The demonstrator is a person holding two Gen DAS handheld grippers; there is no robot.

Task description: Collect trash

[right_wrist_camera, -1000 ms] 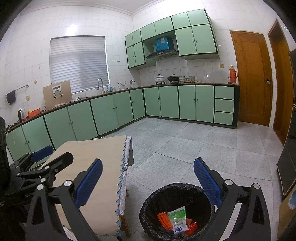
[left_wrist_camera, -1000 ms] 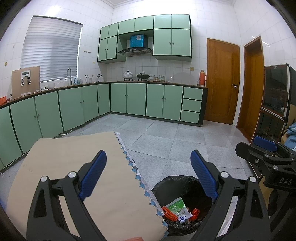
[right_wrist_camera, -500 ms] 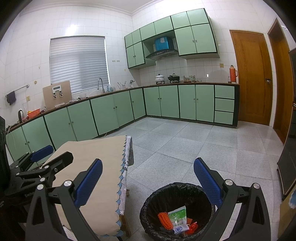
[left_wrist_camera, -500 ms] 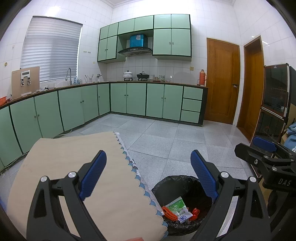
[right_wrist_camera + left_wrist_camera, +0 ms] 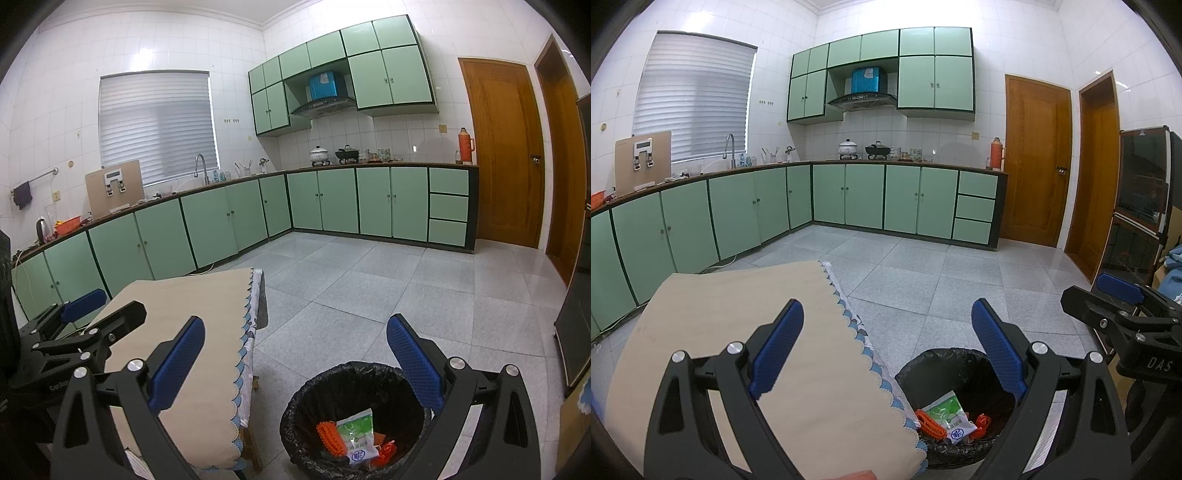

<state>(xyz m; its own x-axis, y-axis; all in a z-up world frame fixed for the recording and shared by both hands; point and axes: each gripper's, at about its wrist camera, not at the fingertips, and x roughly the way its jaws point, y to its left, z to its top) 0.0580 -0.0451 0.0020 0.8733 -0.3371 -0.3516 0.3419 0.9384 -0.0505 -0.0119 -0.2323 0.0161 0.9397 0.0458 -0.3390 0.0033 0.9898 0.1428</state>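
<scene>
A black-lined trash bin [image 5: 934, 365] [image 5: 314, 387] stands on the floor by the table's right edge. Inside lie a green-and-white packet [image 5: 945, 410] [image 5: 356, 430] and orange pieces [image 5: 929, 424] [image 5: 330, 437]. My left gripper [image 5: 886, 350] is open and holds nothing, hovering over the table edge and the bin. My right gripper [image 5: 295, 365] is open too, above the bin. Each gripper shows in the other's view: the right one [image 5: 1119, 295] at far right, the left one [image 5: 85, 306] at far left.
A table with a beige, scallop-edged cloth [image 5: 738, 325] [image 5: 192, 306] fills the lower left. Green cabinets [image 5: 849, 195] run along the walls under a counter. Wooden doors [image 5: 1038, 166] stand at right, a dark glass cabinet [image 5: 1141, 206] further right. Grey tile floor [image 5: 369, 288] lies ahead.
</scene>
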